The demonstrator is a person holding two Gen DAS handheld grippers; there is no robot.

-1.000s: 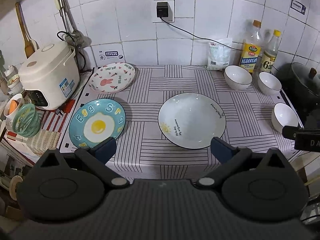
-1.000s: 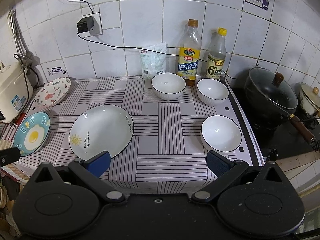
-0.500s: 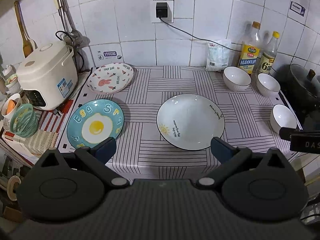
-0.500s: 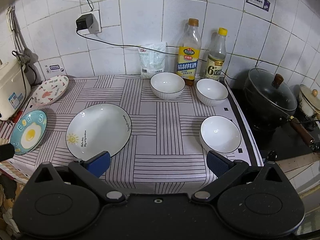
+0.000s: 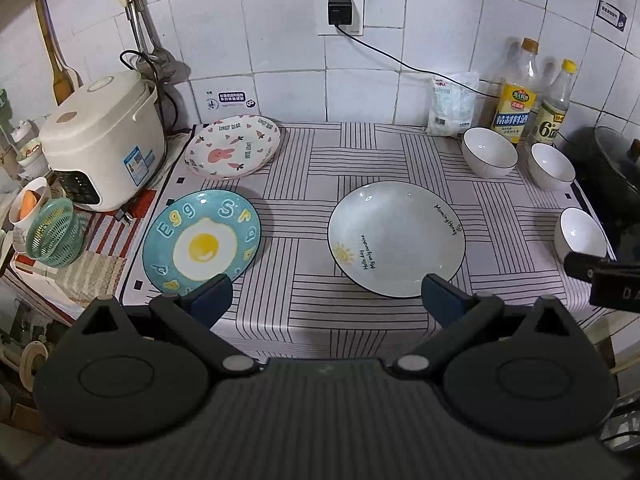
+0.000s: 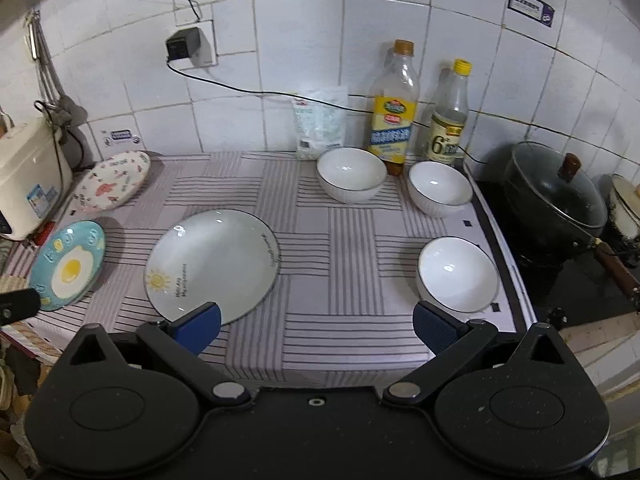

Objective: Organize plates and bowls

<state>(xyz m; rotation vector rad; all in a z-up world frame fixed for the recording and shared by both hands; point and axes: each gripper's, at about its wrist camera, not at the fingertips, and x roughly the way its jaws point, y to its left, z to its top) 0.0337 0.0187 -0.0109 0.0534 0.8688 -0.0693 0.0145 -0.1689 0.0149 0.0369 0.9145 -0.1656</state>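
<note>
Three plates lie on the striped counter: a white sun plate in the middle, a blue egg plate at the left, and a pink rabbit plate at the back left. Three white bowls stand at the right: two at the back and one near the front. My left gripper is open and empty, above the counter's front edge. My right gripper is open and empty, near the front bowl.
A rice cooker stands at the far left with a green basket beside it. Two bottles and a white bag stand against the tiled wall. A black lidded pot sits on the stove at the right.
Both grippers have drifted slightly and the right view has tilted; the scene shifts a little in each view. Both stay open and empty. No plate or bowl has moved.
</note>
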